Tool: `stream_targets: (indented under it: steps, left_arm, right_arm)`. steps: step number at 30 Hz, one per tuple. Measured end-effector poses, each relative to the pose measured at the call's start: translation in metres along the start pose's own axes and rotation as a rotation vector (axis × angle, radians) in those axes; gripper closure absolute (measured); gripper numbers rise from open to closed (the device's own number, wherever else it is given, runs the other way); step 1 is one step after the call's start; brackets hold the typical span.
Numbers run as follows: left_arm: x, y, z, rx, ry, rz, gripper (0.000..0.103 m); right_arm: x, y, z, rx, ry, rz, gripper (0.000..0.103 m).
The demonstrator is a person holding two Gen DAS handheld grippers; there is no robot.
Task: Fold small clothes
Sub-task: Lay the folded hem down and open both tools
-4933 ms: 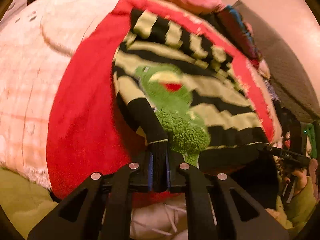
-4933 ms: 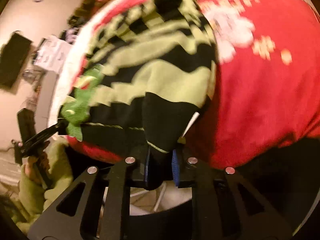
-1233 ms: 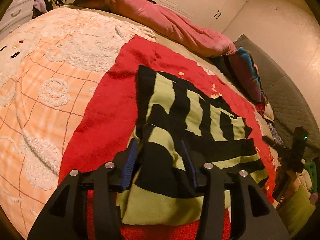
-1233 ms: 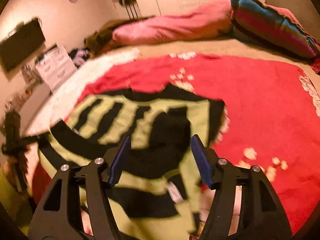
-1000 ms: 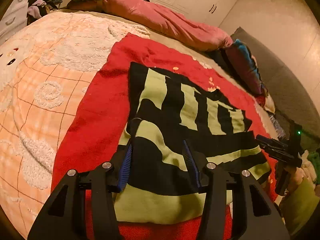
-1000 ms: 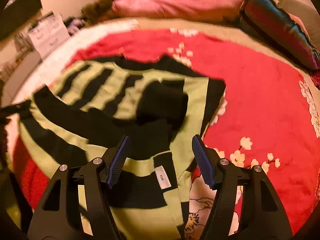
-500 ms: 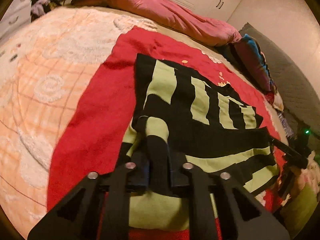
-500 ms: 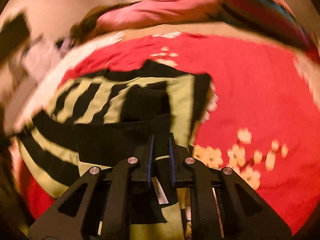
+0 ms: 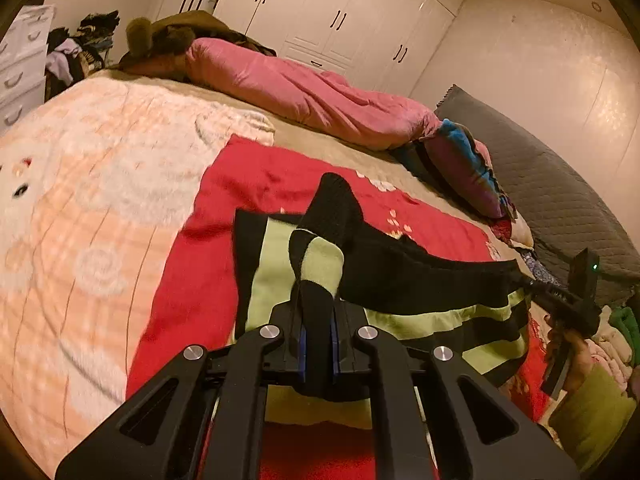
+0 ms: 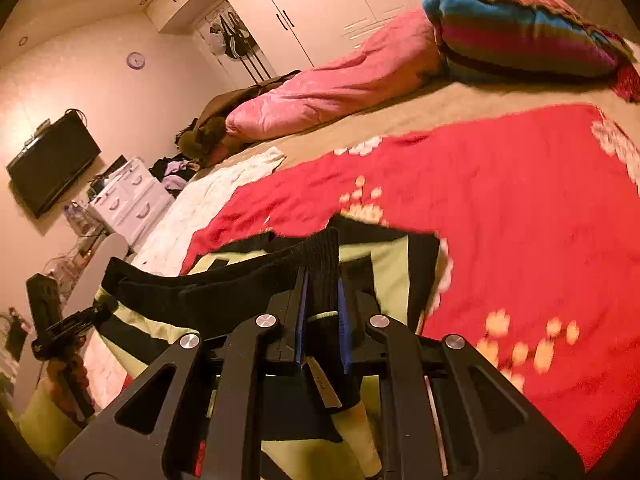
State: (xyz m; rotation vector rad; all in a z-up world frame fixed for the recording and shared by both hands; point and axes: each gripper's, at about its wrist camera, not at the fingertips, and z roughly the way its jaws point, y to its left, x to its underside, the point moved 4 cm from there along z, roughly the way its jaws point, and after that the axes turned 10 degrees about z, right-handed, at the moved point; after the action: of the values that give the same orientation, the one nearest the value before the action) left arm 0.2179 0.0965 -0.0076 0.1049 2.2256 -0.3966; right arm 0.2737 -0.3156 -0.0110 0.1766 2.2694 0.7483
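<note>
Progress looks to be about midway, as we judge it: the black-and-lime striped knitted sweater (image 9: 420,312) lies on the red flowered blanket (image 9: 208,280) spread over the bed, its far part flat and its near edge raised off the blanket in a taut black band between our two hands. We have the left gripper (image 9: 316,344) clamped on the near left corner, where a striped fold stands up above the pads, and the right gripper (image 10: 322,328) clamped on the near right corner, a thin lime line of the hem showing between its blue pads (image 10: 345,332). What seems left is to carry this lifted edge over to the far side, lay it down and flatten the fold. In the left wrist view the right gripper shows only small at the right edge, held by a hand with a green sleeve (image 9: 592,404). We cannot make out how the sleeves are tucked, since the raised band hides the middle of the garment. The nearest hem is cut off behind the gripper bodies, and the blanket's flowers are blurred in the right wrist view.
</note>
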Motion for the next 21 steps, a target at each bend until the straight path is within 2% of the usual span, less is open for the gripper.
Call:
stream_targets:
  steps: [6, 8, 9, 10, 11, 12, 13, 14, 16, 21]
  left_arm:
    - [-0.035, 0.005, 0.04, -0.035, 0.016, 0.026, 0.096]
    - [-0.044, 0.003, 0.056, -0.052, 0.013, 0.034, 0.095]
    - [-0.046, 0.003, 0.061, -0.064, 0.011, 0.037, 0.089]
    - [-0.047, 0.004, 0.068, -0.082, 0.019, 0.04, 0.068]
    - [-0.045, 0.006, 0.079, -0.1, 0.054, 0.036, 0.055]
    - [-0.039, 0.013, 0.089, -0.135, 0.103, 0.01, 0.047]
    - [-0.036, 0.017, 0.091, -0.144, 0.111, -0.007, 0.047]
    - [-0.032, 0.021, 0.089, -0.14, 0.111, -0.027, 0.047]
    - [-0.023, 0.027, 0.077, -0.149, 0.091, -0.05, 0.046]
    - [0.005, 0.033, 0.054, -0.141, 0.098, -0.057, 0.046]
  right_arm:
    - [-0.032, 0.01, 0.032, 0.074, -0.002, -0.031, 0.096]
    - [-0.041, 0.009, 0.045, 0.133, -0.008, -0.039, 0.096]
    - [-0.042, 0.007, 0.049, 0.153, -0.011, -0.039, 0.094]
    - [-0.043, 0.001, 0.058, 0.209, -0.008, -0.047, 0.086]
    - [-0.042, -0.004, 0.066, 0.253, 0.012, -0.048, 0.079]
    - [-0.04, -0.01, 0.073, 0.29, 0.036, -0.041, 0.068]
    - [-0.036, -0.018, 0.076, 0.335, 0.051, -0.023, 0.067]
    - [-0.034, -0.023, 0.073, 0.34, 0.046, -0.008, 0.066]
    - [-0.027, -0.028, 0.062, 0.334, 0.026, -0.01, 0.059]
    - [-0.004, -0.026, 0.049, 0.312, 0.056, -0.087, 0.054]
